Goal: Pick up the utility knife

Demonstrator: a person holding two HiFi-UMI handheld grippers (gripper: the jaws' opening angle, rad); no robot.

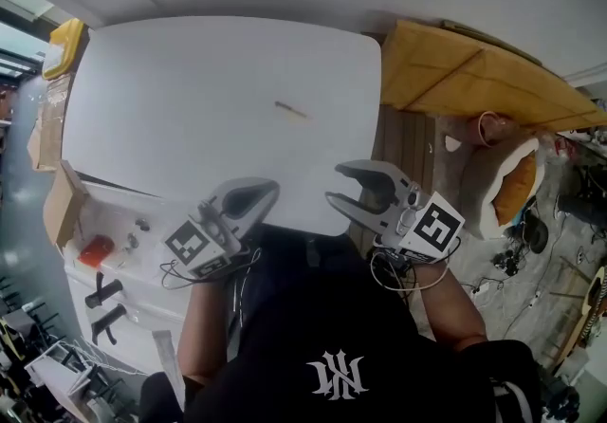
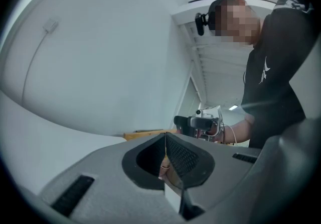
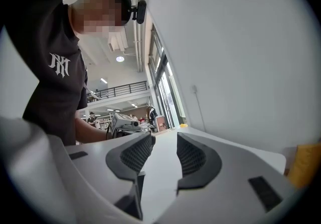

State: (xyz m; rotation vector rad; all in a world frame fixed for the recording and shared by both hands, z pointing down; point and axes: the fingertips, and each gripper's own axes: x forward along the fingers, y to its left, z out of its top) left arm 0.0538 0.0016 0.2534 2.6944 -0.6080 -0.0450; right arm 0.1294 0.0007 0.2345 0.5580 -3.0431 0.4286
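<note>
The left gripper (image 1: 258,193), at seven o'clock by the white table's (image 1: 190,89) near edge, has its jaws pressed together, nothing between. The utility knife (image 1: 291,110) lies mid-table, a sliver too small to tell blade from handle, its long axis running roughly nine-thirty to three-thirty. The right gripper (image 1: 336,182), at five o'clock, has its jaws apart and bare.

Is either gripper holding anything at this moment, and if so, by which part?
Nothing is held. The left gripper is shut on nothing, and the right gripper is open and empty. The utility knife lies untouched on the white table.
</note>
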